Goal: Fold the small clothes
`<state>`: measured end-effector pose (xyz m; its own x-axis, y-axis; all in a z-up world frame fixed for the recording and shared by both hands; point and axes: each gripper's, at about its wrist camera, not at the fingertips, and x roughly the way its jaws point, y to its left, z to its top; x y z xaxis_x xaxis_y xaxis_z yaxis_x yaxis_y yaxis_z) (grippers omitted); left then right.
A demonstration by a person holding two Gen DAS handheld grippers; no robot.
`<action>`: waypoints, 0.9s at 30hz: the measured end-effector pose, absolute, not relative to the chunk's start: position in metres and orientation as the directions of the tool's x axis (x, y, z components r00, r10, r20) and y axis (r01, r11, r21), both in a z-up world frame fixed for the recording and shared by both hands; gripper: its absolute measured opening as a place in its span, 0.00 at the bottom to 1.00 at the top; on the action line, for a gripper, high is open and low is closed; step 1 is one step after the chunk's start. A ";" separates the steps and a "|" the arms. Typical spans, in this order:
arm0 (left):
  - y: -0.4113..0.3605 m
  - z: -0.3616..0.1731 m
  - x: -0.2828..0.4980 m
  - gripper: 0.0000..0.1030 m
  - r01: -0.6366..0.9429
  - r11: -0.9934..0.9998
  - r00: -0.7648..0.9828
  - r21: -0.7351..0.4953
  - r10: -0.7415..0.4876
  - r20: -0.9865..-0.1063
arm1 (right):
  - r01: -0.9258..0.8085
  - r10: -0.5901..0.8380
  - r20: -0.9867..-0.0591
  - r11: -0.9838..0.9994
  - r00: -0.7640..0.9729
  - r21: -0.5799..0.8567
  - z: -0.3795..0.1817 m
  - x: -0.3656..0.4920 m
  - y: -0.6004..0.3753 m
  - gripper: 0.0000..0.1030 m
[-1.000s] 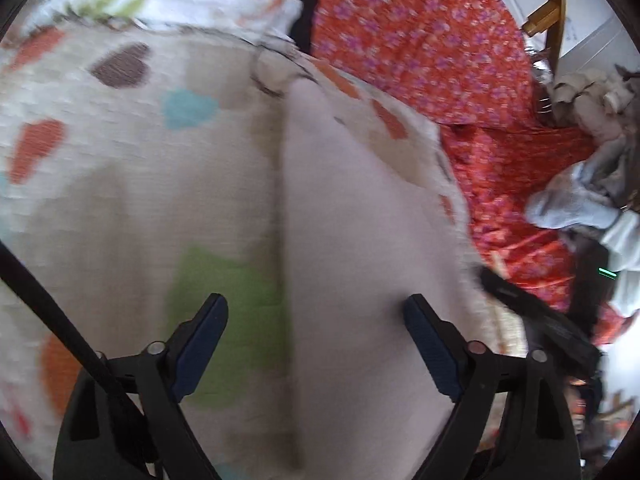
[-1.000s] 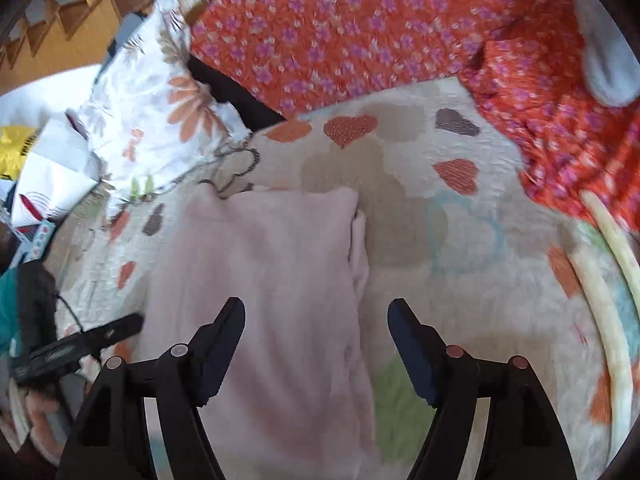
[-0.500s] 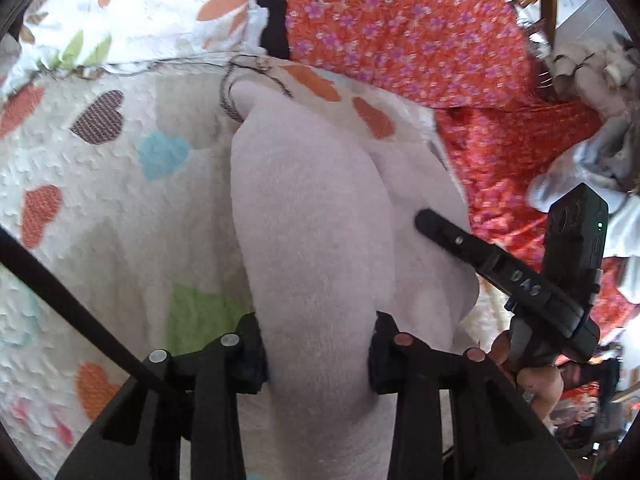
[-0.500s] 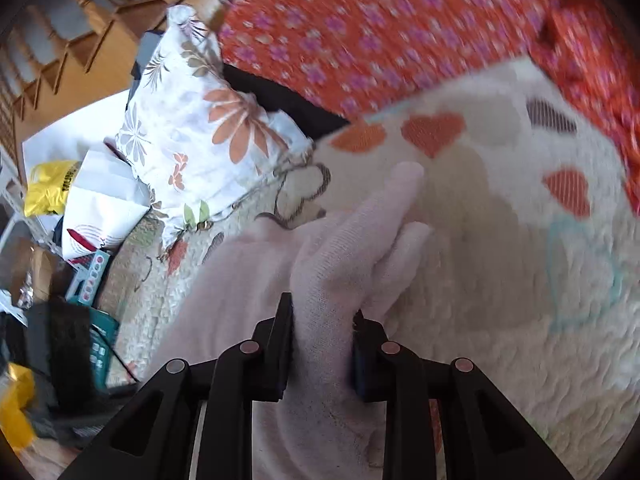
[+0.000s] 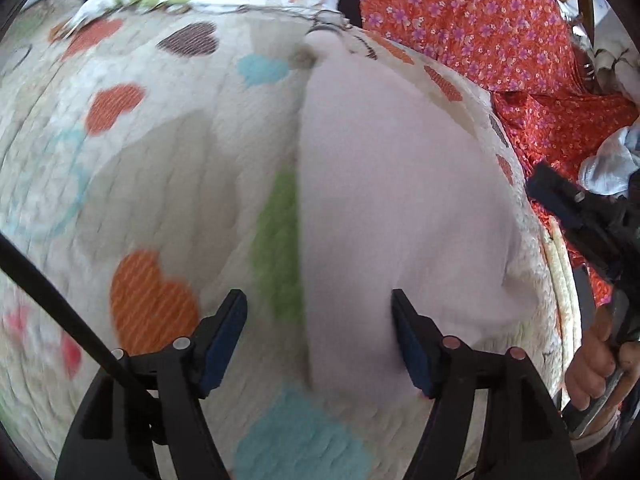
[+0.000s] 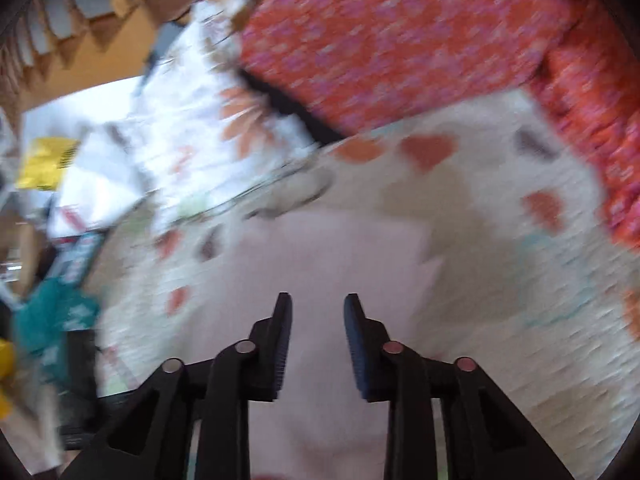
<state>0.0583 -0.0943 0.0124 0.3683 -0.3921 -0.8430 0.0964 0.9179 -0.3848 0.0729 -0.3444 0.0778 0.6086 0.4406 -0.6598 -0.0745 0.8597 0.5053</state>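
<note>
A pale pink garment [image 5: 392,184] lies folded flat on the heart-patterned quilt [image 5: 140,184]. My left gripper [image 5: 320,320] is open above the garment's left edge, with nothing between its fingers. In the blurred right wrist view the pink garment [image 6: 332,256] lies below my right gripper [image 6: 316,312], whose jaws stand partly apart with nothing pinched. The right gripper also shows at the right edge of the left wrist view [image 5: 576,216], beside the garment, held by a hand.
Red floral fabric [image 5: 480,20] covers the back and right. A white floral pillow [image 6: 180,132] lies at the quilt's far left. A heap of pale clothes [image 5: 612,160] sits at the right. Clutter and a teal item [image 6: 52,312] lie off the quilt's left side.
Both grippers were shut on the pink garment and lifting it half a second ago. Now both have let go and the garment lies flat on the quilt.
</note>
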 end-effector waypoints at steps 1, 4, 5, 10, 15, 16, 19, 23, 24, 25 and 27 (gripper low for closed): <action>-0.089 0.012 0.051 0.69 0.089 0.913 0.375 -0.398 -0.401 -0.836 | -0.077 0.453 -0.672 0.856 0.586 0.511 0.071 0.072 -0.338 0.26; -0.069 0.026 0.021 0.69 0.081 0.906 0.447 -0.415 -0.405 -0.798 | -0.025 0.421 -0.766 0.883 0.485 0.469 0.036 0.070 -0.326 0.26; -0.068 0.034 0.013 0.69 0.084 0.914 0.483 -0.398 -0.387 -0.785 | 0.003 0.386 -0.803 0.901 0.453 0.435 0.024 0.069 -0.326 0.22; -0.054 0.085 -0.038 0.79 0.041 0.982 0.720 -0.183 -0.156 -0.676 | 0.075 0.275 -0.838 0.934 0.471 0.349 0.027 0.043 -0.344 0.19; -0.035 0.134 -0.099 1.00 -0.130 0.991 0.902 -0.037 0.103 -0.418 | 0.071 0.183 -0.809 0.961 0.558 0.267 0.052 -0.009 -0.340 0.20; -0.031 0.137 -0.104 1.00 -0.132 0.991 0.905 -0.036 0.105 -0.412 | 0.066 0.181 -0.800 0.962 0.572 0.266 0.056 -0.016 -0.337 0.22; -0.030 0.141 -0.104 1.00 -0.068 0.996 0.899 -0.054 0.038 -0.437 | 0.042 0.152 -0.764 0.973 0.627 0.227 0.065 -0.043 -0.320 0.32; -0.037 0.125 -0.097 1.00 -0.053 0.998 0.872 -0.044 0.025 -0.490 | 0.033 0.132 -0.739 0.978 0.661 0.204 0.069 -0.068 -0.303 0.42; -0.038 0.119 -0.096 1.00 -0.055 0.998 0.862 -0.038 0.028 -0.507 | 0.035 0.134 -0.737 0.977 0.663 0.209 0.068 -0.072 -0.300 0.46; -0.039 0.113 -0.095 1.00 -0.057 0.998 0.852 -0.031 0.033 -0.522 | 0.035 0.137 -0.738 0.976 0.661 0.213 0.065 -0.075 -0.297 0.48; -0.043 0.096 -0.094 1.00 -0.073 0.997 0.818 -0.005 0.057 -0.572 | 0.031 0.140 -0.750 0.977 0.647 0.210 0.057 -0.081 -0.290 0.51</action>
<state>-0.0936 -0.0435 0.0959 0.8180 0.0570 -0.5724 -0.0732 0.9973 -0.0053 -0.0812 -0.2903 0.0568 0.6465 0.1404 -0.7499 0.0310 0.9773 0.2097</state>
